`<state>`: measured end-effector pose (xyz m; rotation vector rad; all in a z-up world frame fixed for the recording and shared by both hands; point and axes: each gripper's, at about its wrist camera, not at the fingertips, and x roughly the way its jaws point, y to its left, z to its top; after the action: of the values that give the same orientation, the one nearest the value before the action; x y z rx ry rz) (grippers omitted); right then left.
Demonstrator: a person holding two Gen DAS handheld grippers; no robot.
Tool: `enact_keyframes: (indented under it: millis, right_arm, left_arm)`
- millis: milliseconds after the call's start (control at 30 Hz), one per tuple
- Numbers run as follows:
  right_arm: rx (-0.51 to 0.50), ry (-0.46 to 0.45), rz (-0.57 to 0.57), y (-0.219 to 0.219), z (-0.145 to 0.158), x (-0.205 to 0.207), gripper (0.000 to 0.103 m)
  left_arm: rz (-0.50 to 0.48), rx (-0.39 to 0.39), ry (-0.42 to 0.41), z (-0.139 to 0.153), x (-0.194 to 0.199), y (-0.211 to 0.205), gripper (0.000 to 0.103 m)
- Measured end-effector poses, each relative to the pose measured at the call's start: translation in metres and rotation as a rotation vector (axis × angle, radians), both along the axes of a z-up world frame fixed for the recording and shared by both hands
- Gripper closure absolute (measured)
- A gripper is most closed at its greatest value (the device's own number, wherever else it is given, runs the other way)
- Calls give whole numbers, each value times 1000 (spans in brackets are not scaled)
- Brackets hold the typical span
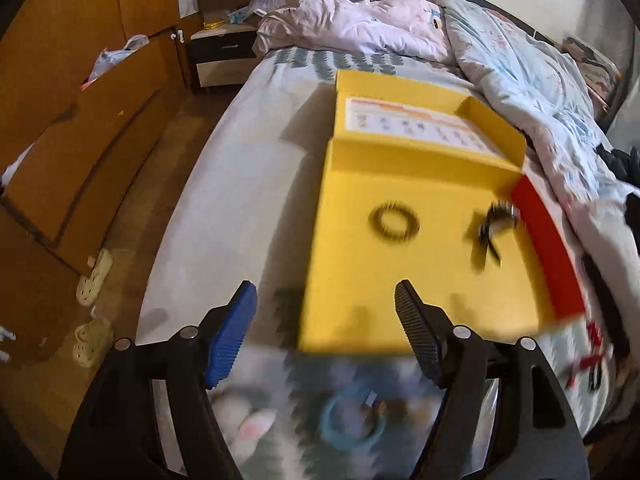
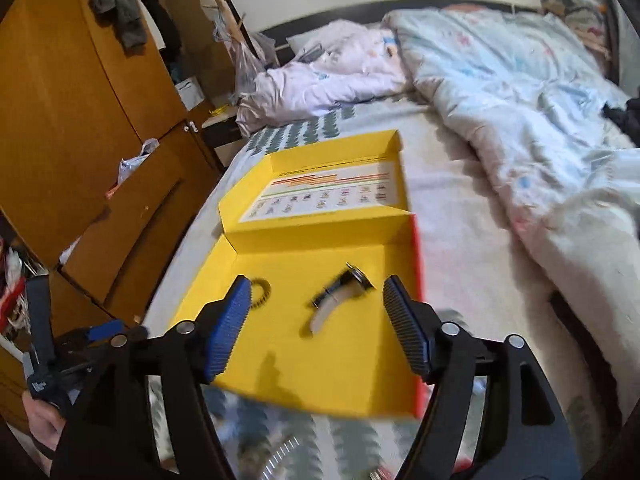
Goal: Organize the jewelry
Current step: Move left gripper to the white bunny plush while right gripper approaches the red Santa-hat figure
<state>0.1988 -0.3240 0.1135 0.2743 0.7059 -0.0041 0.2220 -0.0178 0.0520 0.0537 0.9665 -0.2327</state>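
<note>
Two pieces in the tray: a dark coiled ring lies left of centre, and a watch lies to its right, near the red wall.
Tray: your open yellow box sits flat on the bed, smooth card, lid folded back at the far side.
Left gripper: jaws wide, nothing between them; it hangs over the tray's near left corner, the ring ahead and slightly right.
Right gripper: jaws wide and empty; the watch lies just ahead, between the lines of its fingers.
Nearer hand: yours on the right for the watch, on the left for the ring.
Watch axis: long, slanting from near left to far right; pale curved strap, dark round case.
Ring: springy coil, round, ridged.
Still outside: a pale blue bangle lies blurred on the bed, under your left jaws.
</note>
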Motion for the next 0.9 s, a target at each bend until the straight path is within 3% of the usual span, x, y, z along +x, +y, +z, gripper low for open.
enact_keyframes:
  millis: [133, 300, 433, 567, 700, 900]
  right_arm:
    - [-54, 10, -23, -7, -10, -51, 24]
    - [-106, 75, -43, -11, -41, -104, 24]
    - [-104, 120, -69, -18, -65, -133, 24]
    - [-81, 122, -107, -27, -74, -158, 24]
    - [-34, 141, -159, -45, -88, -175, 24]
    - [27, 164, -181, -55, -101, -171, 24]
  left_arm:
    - [6, 58, -40, -1, -27, 27, 32]
    - [10, 6, -43, -10, -58, 75, 32]
    - [42, 32, -16, -34, -62, 95, 32]
    - [58, 60, 23, -58, -58, 96, 32]
    - [61, 15, 64, -74, -57, 92, 32]
    - [55, 50, 40, -82, -57, 84, 27]
